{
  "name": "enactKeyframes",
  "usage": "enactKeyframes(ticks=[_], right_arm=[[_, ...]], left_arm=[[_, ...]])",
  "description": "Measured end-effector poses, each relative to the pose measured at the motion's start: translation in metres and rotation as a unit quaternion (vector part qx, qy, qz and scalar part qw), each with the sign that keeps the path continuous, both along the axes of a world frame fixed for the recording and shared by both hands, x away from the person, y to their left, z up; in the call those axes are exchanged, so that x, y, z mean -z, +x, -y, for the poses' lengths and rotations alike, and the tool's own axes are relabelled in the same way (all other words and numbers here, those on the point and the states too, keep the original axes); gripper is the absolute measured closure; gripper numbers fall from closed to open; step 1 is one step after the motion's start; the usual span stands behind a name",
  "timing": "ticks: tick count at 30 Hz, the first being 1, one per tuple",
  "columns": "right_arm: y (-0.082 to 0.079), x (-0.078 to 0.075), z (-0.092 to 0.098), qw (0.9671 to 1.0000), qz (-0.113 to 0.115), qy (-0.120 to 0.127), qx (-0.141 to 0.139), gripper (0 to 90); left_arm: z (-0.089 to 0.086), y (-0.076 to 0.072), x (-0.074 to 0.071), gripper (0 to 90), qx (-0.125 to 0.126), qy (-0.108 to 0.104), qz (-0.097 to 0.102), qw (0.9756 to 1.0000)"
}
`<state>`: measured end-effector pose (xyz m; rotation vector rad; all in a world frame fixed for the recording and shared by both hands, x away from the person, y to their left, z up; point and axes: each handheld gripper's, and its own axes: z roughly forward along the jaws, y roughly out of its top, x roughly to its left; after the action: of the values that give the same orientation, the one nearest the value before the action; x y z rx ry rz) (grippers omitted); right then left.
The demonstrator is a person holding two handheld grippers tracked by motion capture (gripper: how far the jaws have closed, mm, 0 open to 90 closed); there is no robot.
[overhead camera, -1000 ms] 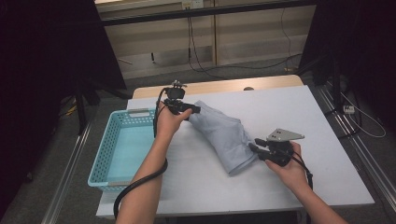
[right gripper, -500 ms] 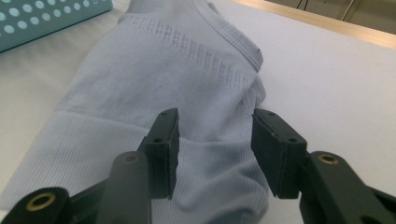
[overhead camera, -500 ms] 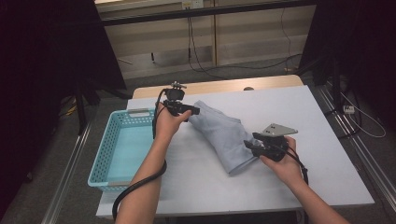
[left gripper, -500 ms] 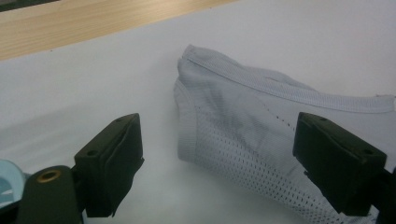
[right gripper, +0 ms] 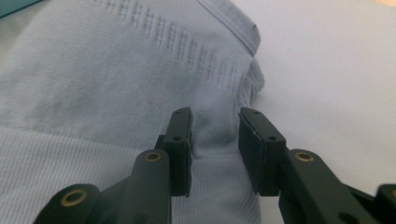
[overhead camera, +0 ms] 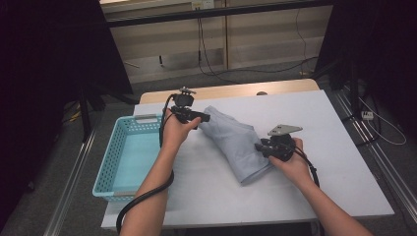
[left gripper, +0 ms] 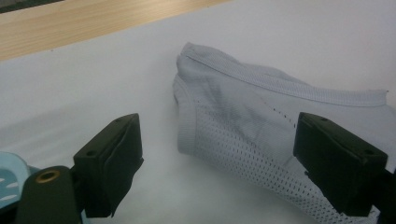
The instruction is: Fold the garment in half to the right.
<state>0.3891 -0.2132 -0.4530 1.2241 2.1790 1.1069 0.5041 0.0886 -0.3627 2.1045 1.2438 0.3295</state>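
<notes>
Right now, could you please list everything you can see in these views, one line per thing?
Folded garment: one, pale grey-blue, lying at the middle of the table, part mesh fabric.
Basket: one, light blue plastic, at the table's left edge, nothing showing inside.
Table: one, white top with a wooden strip along the far edge.
Cables: several, dark, on the floor beyond the table.
Left gripper: one, black, jaws wide open, hovering at the garment's far end, not pressing it.
Right gripper: one, black, jaws narrowed and just been closing, over a fold at the garment's near end; whether the pads press it is unclear.
Forearms and hands: two, entering from the bottom.
</notes>
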Motion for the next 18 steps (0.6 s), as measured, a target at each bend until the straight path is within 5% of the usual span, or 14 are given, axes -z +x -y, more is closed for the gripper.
enactKeyframes(ticks=[9, 18], right_arm=[[0.0009, 0.0013, -0.0012, 0.9997, -0.015, 0.013, -0.015, 88.8], [0.0012, 0.0004, 0.0075, 0.9997, -0.021, 0.009, -0.006, 90.0]], left_arm=[[-0.0041, -0.0013, 0.0016, 15.8, 0.000, 0.001, -0.001, 1.0000], [-0.0041, -0.0003, 0.0061, 15.0, -0.008, 0.009, -0.003, 0.9999]])
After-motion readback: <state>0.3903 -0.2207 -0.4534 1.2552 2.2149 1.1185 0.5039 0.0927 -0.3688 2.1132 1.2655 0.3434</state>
